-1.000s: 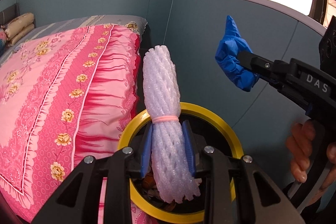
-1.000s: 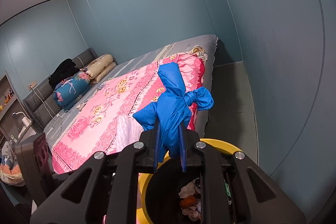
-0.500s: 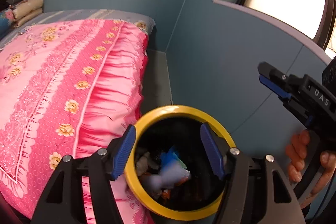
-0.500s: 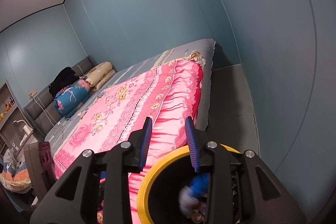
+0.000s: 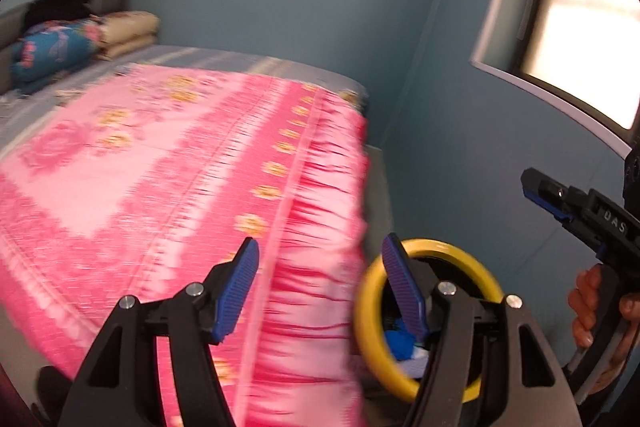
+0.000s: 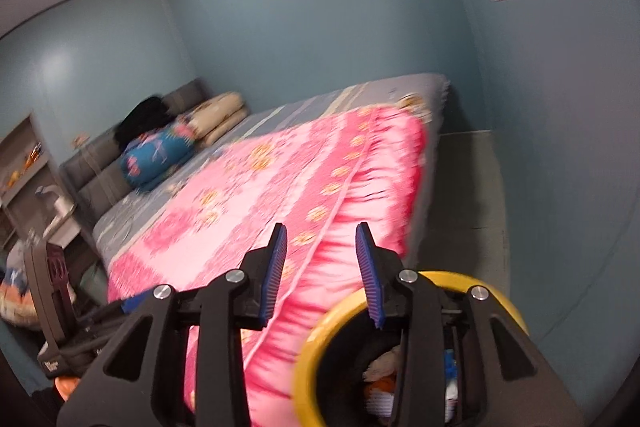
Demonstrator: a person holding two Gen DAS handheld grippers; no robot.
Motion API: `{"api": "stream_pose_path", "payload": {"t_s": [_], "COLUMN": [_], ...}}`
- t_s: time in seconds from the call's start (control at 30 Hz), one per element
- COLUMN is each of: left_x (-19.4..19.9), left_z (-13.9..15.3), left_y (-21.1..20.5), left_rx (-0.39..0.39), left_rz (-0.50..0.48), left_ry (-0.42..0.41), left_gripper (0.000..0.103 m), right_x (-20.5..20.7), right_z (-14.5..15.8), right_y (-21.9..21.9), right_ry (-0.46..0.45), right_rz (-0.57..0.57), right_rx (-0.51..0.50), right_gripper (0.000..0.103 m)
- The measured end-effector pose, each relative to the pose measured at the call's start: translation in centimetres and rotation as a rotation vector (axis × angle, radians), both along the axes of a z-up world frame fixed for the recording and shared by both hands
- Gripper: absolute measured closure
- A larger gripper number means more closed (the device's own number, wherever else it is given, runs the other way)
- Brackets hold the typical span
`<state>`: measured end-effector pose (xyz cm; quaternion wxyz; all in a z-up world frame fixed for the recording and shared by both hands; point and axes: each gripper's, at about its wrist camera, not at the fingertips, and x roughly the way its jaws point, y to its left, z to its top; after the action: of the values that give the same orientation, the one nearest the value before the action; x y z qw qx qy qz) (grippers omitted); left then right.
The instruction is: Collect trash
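Nearest, the left claw (image 5: 320,287) stands apart and empty; the right claw (image 6: 322,275) is opening, nothing between its pads. Below them, the yellow-rimmed bin (image 6: 500,291) on the floor beside the bed's (image 5: 160,163) corner holds the blue bag (image 5: 400,341) and other trash.

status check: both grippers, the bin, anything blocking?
Left gripper open, empty. Right gripper opening, nothing between jaws. Yellow-rimmed bin holds blue trash. Pink bedspread beside bin, nothing blocking.
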<state>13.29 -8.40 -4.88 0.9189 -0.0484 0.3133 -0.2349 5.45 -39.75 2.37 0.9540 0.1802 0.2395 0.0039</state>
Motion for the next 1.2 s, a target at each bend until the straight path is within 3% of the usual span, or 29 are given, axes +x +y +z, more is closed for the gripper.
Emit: {"api": "stream_pose_path", "payload": {"t_s": [0.13, 0.17, 0.23, 0.3, 0.47, 0.7, 0.83, 1.2], "left_x": [-0.6, -0.7, -1.1, -1.7, -3.9, -7.4, -9.6, -12.0], "left_z": [0.0, 0.1, 0.3, 0.7, 2.1, 3.8, 4.4, 4.0], "left_y": [4.6, 5.5, 7.4, 9.2, 12.1, 12.5, 12.0, 10.7], "left_rx": [0.02, 0.023, 0.029, 0.036, 0.021, -0.011, -0.007, -0.002], "left_rz": [0.116, 0.142, 0.192, 0.241, 0.331, 0.372, 0.385, 0.393], "left_ry": [-0.029, -0.034, -0.054, -0.09, -0.195, -0.294, -0.324, -0.335], "left_gripper": [0.038, 0.036, 0.029, 0.022, 0.008, 0.008, 0.008, 0.008], "right_x": [3.6, 4.1, 4.8, 4.9, 3.0, -1.6, -3.2, -4.4], "right_z": [-1.1, -1.3, -1.8, -1.9, -1.6, -0.6, -0.1, 0.3], "right_y": [5.2, 6.1, 8.8, 10.4, 15.4, 16.9, 17.2, 16.8], "right_ry": [0.056, 0.062, 0.059, 0.047, -0.049, -0.25, -0.287, -0.237], "right_rz": [0.128, 0.131, 0.111, 0.103, 0.066, 0.005, -0.013, -0.015], "right_rx": [-0.04, -0.048, -0.071, -0.09, -0.151, -0.164, -0.199, -0.163], "right_gripper": [0.059, 0.055, 0.037, 0.034, 0.009, 0.008, 0.008, 0.008]}}
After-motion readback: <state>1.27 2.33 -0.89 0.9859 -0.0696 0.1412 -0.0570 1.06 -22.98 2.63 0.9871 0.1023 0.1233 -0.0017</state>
